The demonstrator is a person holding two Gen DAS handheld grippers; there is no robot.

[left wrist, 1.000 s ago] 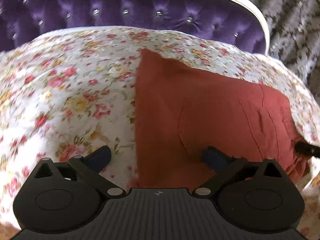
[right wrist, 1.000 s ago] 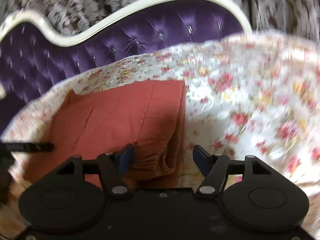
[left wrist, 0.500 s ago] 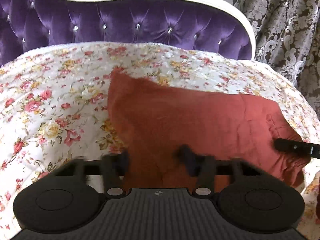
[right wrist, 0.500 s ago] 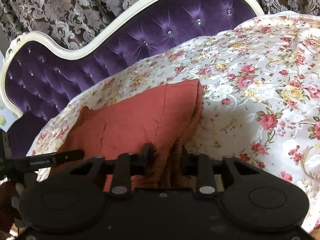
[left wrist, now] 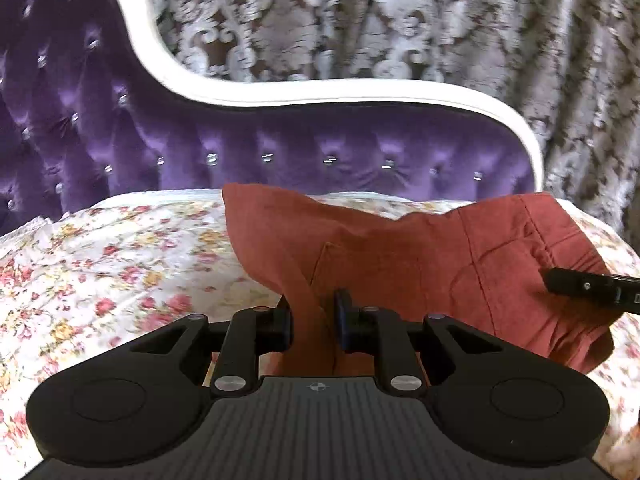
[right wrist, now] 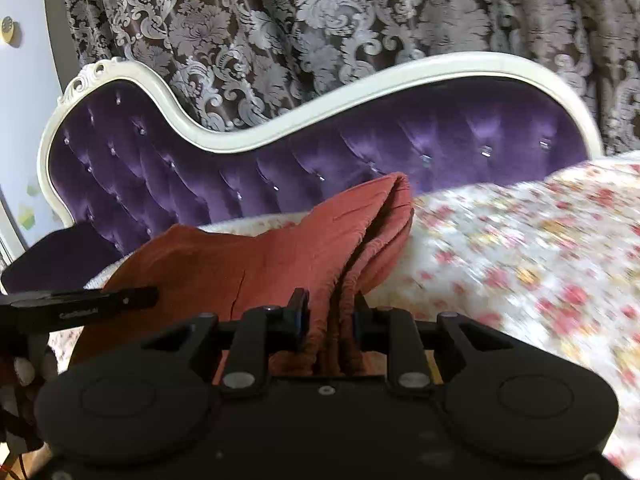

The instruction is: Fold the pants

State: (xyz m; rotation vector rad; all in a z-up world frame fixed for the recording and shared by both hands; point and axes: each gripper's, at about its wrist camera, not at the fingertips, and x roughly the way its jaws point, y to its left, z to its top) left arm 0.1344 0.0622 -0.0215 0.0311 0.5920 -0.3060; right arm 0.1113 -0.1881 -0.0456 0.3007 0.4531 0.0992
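The rust-red pants [left wrist: 400,256] lie partly folded on the flowered bedspread [left wrist: 100,264], their near edge lifted off it. My left gripper [left wrist: 312,312] is shut on the near left edge of the pants. My right gripper [right wrist: 328,316] is shut on the bunched layers at the right end of the pants [right wrist: 280,256]. The fabric hangs raised between both grippers. The right gripper's body [left wrist: 592,286] shows at the right edge of the left wrist view. The left gripper's body [right wrist: 80,304] shows at the left of the right wrist view.
A purple tufted headboard [left wrist: 280,148] with a white frame [right wrist: 320,120] stands behind the bed. Patterned brown-and-silver curtains [right wrist: 320,20] hang behind it. The flowered bedspread [right wrist: 520,248] spreads to the right of the pants.
Both grippers closed from open onto the near edge of the pants and lifted it off the bed. Both views tilted up toward the headboard and curtains.
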